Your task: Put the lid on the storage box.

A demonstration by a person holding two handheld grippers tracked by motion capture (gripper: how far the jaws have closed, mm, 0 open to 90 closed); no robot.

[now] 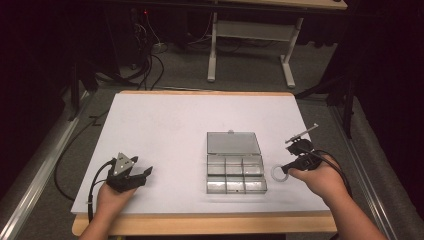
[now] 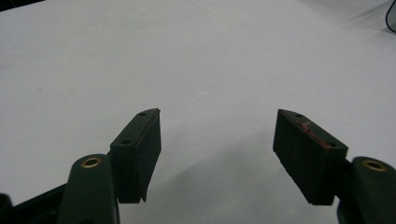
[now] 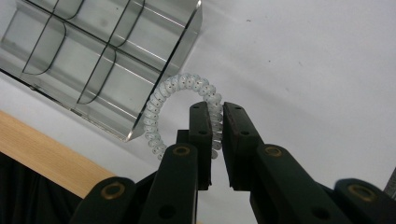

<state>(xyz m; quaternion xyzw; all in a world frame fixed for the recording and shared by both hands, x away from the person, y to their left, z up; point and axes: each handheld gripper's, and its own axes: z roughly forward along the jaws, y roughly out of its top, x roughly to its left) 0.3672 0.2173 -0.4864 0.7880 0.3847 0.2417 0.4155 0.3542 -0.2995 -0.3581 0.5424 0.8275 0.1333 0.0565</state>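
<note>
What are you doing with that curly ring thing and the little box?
A person holds a gripper in each hand. The right gripper is shut on a clear spiral hair tie and holds it just beside the open compartment box on the white table. The box's compartments look empty. The left gripper is open, with nothing between its jaws, off to the side.

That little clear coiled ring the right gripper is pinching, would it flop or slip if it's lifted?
The translucent spiral-coil ring probably flexes and sags a little, since it's a springy coil. It looks light, held by one side in the right gripper. Its bumpy coils likely resist slipping between the jaws.
</note>
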